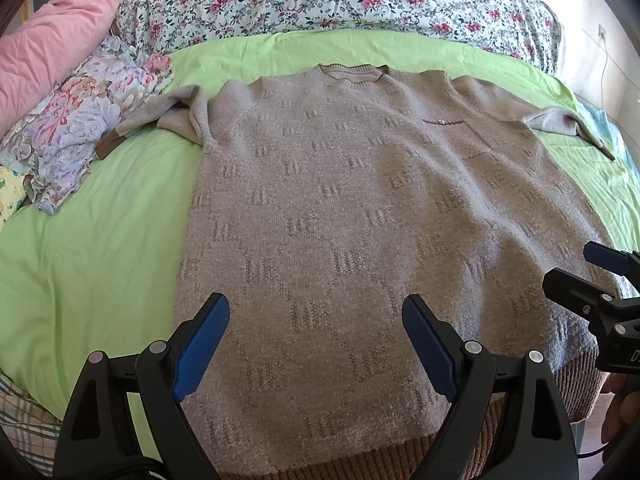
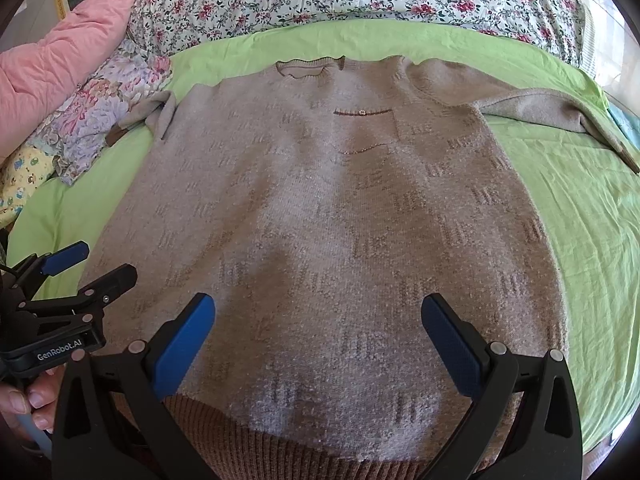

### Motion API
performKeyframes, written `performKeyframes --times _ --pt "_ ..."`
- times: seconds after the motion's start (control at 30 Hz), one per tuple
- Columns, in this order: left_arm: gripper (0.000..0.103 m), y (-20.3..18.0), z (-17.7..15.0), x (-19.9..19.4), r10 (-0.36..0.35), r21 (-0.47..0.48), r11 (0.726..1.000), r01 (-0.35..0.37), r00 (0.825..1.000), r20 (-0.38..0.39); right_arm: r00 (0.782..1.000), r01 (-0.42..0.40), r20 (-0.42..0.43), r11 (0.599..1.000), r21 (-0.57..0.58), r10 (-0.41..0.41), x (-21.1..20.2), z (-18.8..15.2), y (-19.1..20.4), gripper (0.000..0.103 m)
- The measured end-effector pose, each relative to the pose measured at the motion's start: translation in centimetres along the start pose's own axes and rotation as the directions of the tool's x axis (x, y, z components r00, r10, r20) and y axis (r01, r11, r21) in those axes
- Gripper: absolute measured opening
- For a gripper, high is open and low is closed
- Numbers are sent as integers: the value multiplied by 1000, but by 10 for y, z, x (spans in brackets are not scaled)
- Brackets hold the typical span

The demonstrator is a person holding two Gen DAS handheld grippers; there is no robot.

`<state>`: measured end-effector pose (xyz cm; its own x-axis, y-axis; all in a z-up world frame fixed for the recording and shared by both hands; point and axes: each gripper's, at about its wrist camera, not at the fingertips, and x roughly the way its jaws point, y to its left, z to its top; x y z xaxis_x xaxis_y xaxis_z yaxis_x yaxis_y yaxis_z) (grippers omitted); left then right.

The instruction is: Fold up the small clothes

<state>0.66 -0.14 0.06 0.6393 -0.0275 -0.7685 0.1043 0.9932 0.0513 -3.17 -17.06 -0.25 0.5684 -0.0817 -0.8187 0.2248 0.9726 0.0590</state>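
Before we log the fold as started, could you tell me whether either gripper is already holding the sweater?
No: the left gripper and right gripper both hover open above the flat sweater, gripping nothing.

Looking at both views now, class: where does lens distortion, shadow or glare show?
Left wrist view: the green sheet bulges in a curve, dark corners frame it, glare whitens the wall at upper right. Right wrist view: same bulge, soft shadow patches on the sweater, all fairly sharp.
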Motion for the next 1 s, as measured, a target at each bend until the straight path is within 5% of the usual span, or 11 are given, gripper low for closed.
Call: performKeyframes --times 0.33,0.73,1.0 --pt "89 -2 3 4 53 44 998 -53 999 -1 1000 -8 -10 1000 26 8 -1 2 -7 103" --pt "89 -1 15 12 14 25 1000 -13 1000 -24 998 -65 18 988 143 63 -7 6 -36 103" --pt "90 1 40 24 24 24 999 -24 999 -25 998 -38 55 961 274 24 -20 23 -107 103"
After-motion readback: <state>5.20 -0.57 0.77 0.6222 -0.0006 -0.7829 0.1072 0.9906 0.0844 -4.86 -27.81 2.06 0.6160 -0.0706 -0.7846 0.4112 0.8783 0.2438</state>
